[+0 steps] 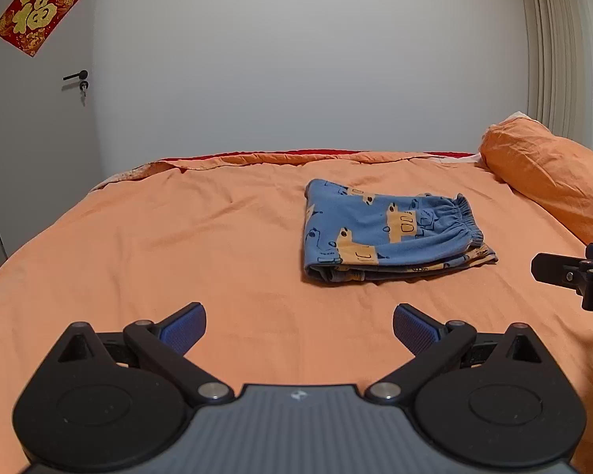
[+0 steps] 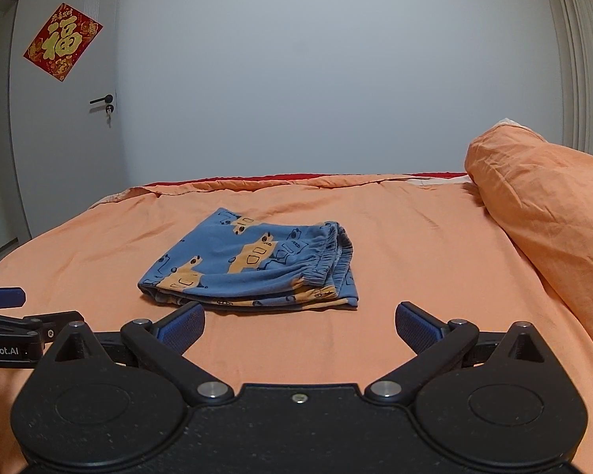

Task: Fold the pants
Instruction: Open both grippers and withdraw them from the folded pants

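Pants (image 1: 391,233), blue with orange vehicle print, lying on the orange-covered bed (image 1: 178,245), toward the middle, already in a compact stacked rectangle; elastic waistband on the right edge, fold on the left, layers visible along the near edge. Likely parked mid-bed for flat support and reach from both sides. Left tool (image 1: 299,330) held back, well short of the garment, blue pads wide apart, nothing between them. Right tool (image 2: 299,328) likewise spread and empty, near edge of the pants just beyond its left pad; no contact visible. Both hovering low over the cover, probably in a retreat or ready posture rather than mid-grasp. Orange pillow (image 2: 541,205) off to the right, well apart from the pants, no interference. Door (image 2: 71,98) with red decoration (image 2: 61,41) in the background. Judgement: folding appears essentially done; bottom layer juts out slightly at the right, possibly worth a tidy.
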Motion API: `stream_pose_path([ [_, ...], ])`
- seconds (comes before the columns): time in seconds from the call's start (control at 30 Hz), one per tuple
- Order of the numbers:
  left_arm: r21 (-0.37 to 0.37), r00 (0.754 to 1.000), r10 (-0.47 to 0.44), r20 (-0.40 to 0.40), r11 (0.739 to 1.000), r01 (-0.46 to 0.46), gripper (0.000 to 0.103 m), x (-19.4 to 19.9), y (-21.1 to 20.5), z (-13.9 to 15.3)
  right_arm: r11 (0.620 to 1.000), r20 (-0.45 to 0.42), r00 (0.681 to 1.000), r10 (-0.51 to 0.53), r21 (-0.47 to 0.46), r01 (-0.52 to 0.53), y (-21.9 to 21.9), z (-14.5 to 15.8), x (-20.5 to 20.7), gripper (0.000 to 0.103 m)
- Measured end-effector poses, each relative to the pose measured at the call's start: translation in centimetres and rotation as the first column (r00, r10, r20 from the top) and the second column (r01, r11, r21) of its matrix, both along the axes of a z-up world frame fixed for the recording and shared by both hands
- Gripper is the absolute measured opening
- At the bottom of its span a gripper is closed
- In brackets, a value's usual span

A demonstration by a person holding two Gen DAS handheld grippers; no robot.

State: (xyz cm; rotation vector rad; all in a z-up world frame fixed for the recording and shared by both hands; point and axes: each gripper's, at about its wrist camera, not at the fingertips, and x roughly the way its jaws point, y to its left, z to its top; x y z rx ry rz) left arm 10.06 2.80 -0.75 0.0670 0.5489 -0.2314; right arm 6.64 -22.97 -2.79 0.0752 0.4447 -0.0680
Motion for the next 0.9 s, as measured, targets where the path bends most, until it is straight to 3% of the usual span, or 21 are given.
stream_pose_path([
  [0.9, 0.007, 0.999, -0.013, -0.031, 1.000, 0.013, 0.103, -0.01, 0.07, -0.41, 1.000, -0.022, 0.999, 0.027, 0.006, -0.027, 0.22, -0.83, 0.10, 0.102],
])
